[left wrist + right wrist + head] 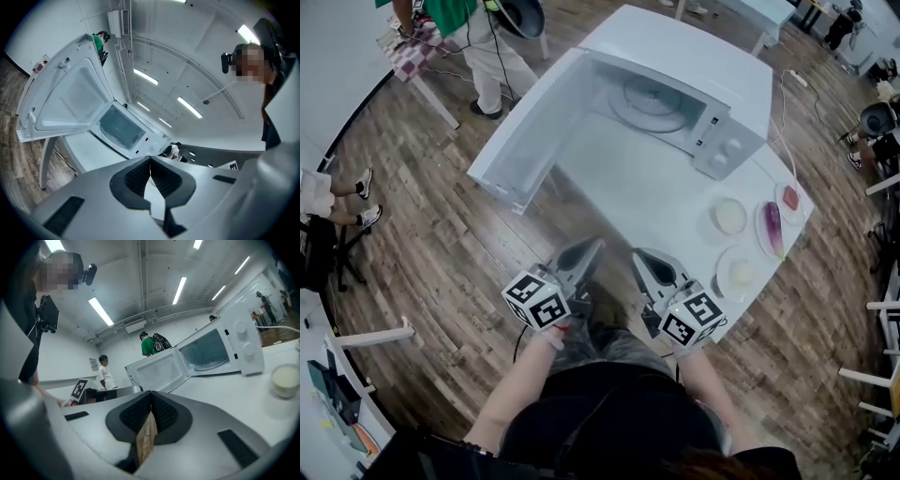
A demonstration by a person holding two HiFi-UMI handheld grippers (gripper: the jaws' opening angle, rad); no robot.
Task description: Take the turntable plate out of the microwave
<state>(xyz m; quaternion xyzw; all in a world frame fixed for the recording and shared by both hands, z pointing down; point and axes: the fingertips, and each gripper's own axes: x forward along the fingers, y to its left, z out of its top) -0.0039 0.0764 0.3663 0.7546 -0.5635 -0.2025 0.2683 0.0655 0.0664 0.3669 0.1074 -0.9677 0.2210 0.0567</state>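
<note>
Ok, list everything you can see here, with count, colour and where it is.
microwave: one, white, far end of the table, door swung open
turntable plate: one, pale, inside the microwave
table: one, white, in front of the person
small dishes: four, white, table's right edge; one holds a purple vegetable, one a red item
bystander: one, green top, beyond the open door
floor: wood planks, all round the table
left tongs: one, grey, shut, empty, at the table's near edge
right tongs: one, grey, shut, empty, beside the left
</note>
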